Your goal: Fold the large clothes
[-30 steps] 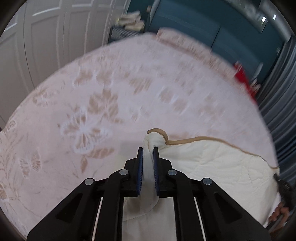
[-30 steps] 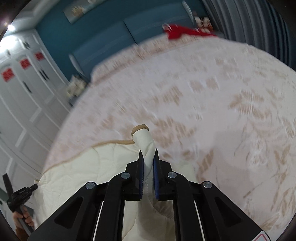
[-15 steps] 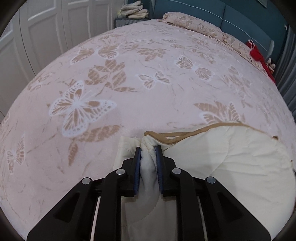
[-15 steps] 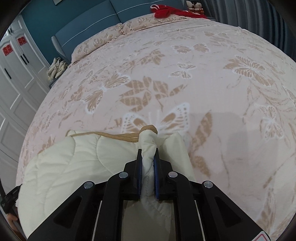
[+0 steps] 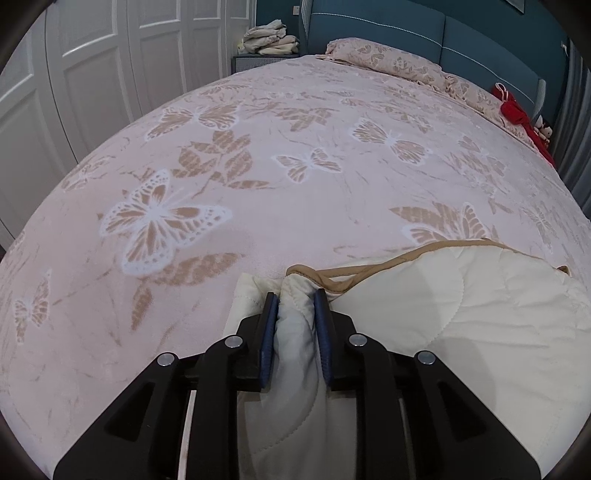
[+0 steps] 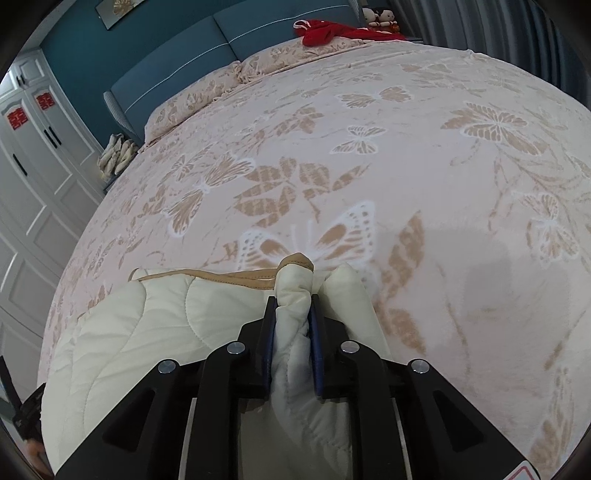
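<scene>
a wide bed [image 5: 280, 192] fills both views, covered in a pink spread printed with tan and white butterflies and leaves. behind it runs a teal padded headboard [image 6: 173, 74], with a patterned pillow [image 5: 384, 62] along its foot and a red cloth [image 6: 332, 31] at the far corner. white panelled wardrobe doors [image 5: 92, 62] stand along one side.

the cream quilted garment [image 5: 461, 332], edged with a tan binding, lies on the near edge of the bed, spread flat between the two tools. the left gripper [image 5: 295, 310] has a bunched corner of it between its blue pads [image 5: 269, 328]; the jaws have just been opening and stand narrow, the fabric still filling the gap. the right gripper [image 6: 293, 314] likewise has the other bunched corner between its pads, its jaws also just opening, narrow, with cloth touching both sides.
</scene>
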`<move>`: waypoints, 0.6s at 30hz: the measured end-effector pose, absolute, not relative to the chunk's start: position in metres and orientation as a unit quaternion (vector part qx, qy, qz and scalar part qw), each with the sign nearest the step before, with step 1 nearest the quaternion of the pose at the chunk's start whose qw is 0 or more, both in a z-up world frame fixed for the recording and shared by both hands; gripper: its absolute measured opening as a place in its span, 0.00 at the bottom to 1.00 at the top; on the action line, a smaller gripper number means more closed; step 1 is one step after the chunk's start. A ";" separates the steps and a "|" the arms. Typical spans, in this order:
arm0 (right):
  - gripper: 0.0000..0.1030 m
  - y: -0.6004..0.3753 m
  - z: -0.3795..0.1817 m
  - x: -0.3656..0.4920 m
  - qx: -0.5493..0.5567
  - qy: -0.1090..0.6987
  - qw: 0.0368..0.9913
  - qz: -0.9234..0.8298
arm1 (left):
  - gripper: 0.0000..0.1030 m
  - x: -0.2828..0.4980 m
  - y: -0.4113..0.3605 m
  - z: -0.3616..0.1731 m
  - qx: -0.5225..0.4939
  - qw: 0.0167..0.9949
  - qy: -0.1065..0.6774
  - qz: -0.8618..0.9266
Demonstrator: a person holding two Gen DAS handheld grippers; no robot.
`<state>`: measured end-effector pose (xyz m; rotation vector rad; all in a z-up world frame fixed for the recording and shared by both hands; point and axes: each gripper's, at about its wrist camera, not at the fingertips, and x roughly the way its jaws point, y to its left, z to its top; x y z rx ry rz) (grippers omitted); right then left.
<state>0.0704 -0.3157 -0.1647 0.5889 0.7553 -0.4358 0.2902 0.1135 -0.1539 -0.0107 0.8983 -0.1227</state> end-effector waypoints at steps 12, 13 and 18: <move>0.44 -0.260 -0.054 0.056 0.236 0.300 0.907 -0.178 | 0.51 0.265 0.103 -0.034 -0.043 0.919 0.380 -0.102; 0.44 -0.239 -0.052 0.070 0.218 0.315 0.912 -0.146 | 0.51 0.266 0.089 -0.032 -0.040 0.914 0.386 -0.122; 0.44 -0.158 -0.071 0.125 0.142 0.375 0.915 -0.047 | 0.51 0.263 -0.009 -0.058 0.061 0.890 0.414 -0.181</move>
